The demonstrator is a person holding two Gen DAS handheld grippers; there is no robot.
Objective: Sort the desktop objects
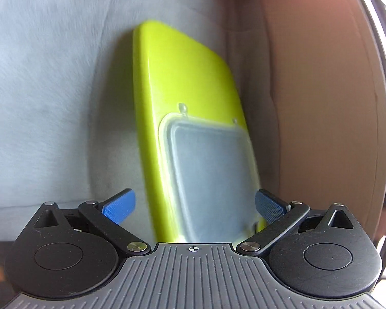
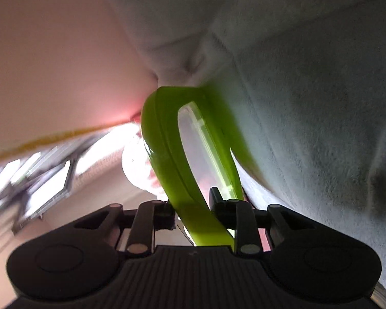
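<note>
pinching lime case (image 2: 164,154) edgewise, right gripper (image 2: 191,213); left gripper (image 1: 195,206) spread, seemingly touching nothing.

Left gripper (image 1: 195,206): grey ribbed body with a small crosshair mark, two black rounded housings with round caps, black link bars on silver rivets, blue textured pads (image 1: 119,207). Right gripper (image 2: 191,209): same ribbed body, black housings, link bars, silver rivets, all dark and blurred; pad colour can't be made out.
</note>
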